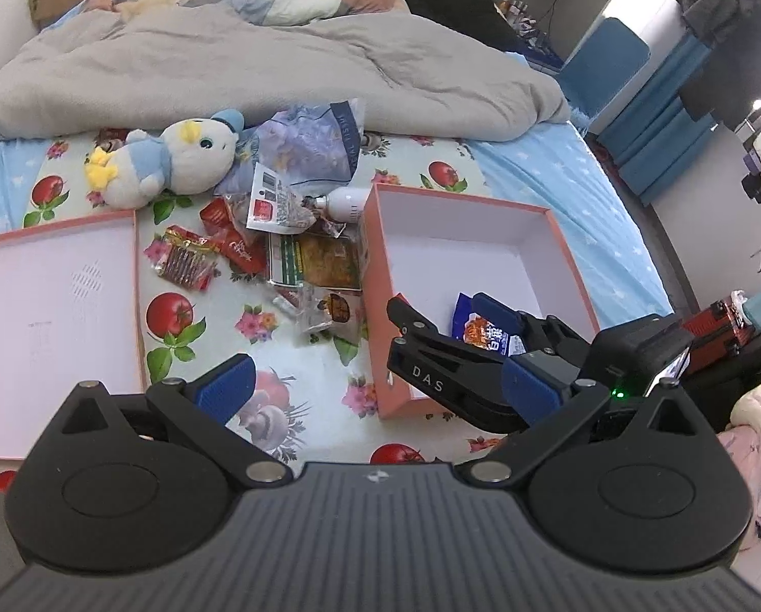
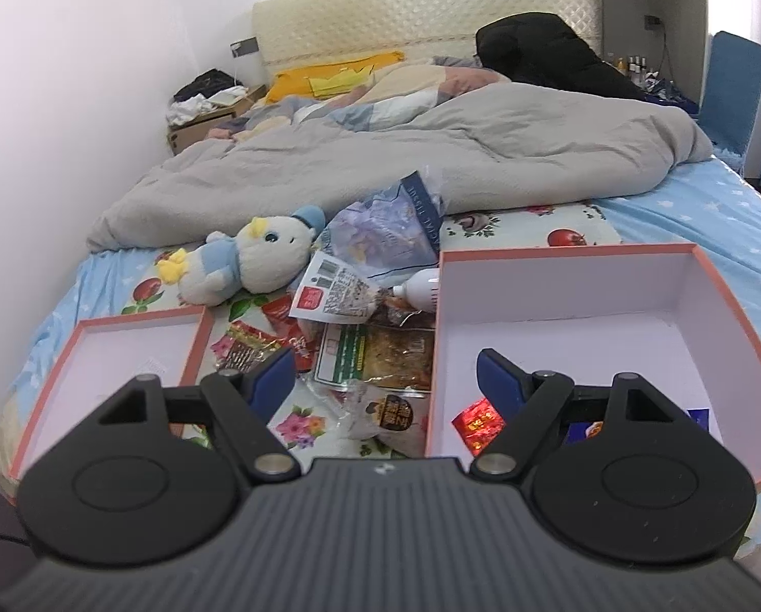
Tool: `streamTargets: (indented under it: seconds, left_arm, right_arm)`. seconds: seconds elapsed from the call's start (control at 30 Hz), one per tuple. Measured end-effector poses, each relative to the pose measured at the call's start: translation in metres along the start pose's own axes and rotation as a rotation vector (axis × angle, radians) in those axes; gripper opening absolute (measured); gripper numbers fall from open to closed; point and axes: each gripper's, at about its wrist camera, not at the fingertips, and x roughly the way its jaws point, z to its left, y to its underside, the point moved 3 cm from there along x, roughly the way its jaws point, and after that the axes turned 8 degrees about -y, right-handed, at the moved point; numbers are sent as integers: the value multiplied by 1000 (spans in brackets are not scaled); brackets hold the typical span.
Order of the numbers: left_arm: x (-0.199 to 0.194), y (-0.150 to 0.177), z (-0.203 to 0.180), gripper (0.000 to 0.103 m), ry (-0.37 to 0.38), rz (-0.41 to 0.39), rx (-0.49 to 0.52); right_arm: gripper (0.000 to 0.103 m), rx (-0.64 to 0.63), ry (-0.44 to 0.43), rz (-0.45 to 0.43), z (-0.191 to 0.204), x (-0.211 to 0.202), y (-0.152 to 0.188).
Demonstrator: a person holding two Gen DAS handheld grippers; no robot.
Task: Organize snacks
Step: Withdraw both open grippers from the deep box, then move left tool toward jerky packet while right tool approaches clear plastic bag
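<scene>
The right gripper (image 2: 385,372) has its blue fingers (image 2: 497,375) wide apart with nothing between them; one finger hangs over the deep pink box (image 2: 558,275), the other over the pile of snacks beside it. The left gripper (image 1: 380,382) also has its fingers spread and empty, hovering above the bed sheet (image 1: 298,352) between the two boxes.

In my judgement the step in hand is to fetch the next snack from the pile. To do it well, the fingers should come down on one single packet, across its narrow side, and close on the body and not only on the thin sealed edge, because this foil is slippery and crumples easily.

Inside the deep box a blue packet (image 1: 482,326) and a small red shiny packet (image 2: 479,423) already lie on the white floor. The loose snacks lie between the boxes: a clear bag with a round brown label (image 2: 395,410), a flat packet with green stripes (image 2: 375,352), and red packets (image 1: 186,260). The shallow pink box (image 1: 54,275) on the left holds nothing.
</scene>
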Motion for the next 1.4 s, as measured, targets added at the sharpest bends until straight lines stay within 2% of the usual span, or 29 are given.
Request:
streamTargets:
  seconds: [0.4,0.63,0.97,1.07,1.27,1.4]
  left_arm:
    - [10,0,20,103,23,15,-52]
    - [20,-3,37,103,17,27,-93]
    - [38,-7,49,103,-11,12,-90]
    - [53,-6,54,103,-39,27,-76]
    - [101,-8,81,103,-111,50,-81]
    - [136,-12,98,103,-136,26,-55]
  right_arm:
    - [80,-18,-2,45,14,14,9]
    - [80,-35,-6,68,21,25,12]
    - [80,-35,-10,106,23,40,18]
    - [80,-39,-61,114,25,43,20]
    - [80,-73,-60,129,30,56,28]
    - [80,-98,-60,132,30,65,35]
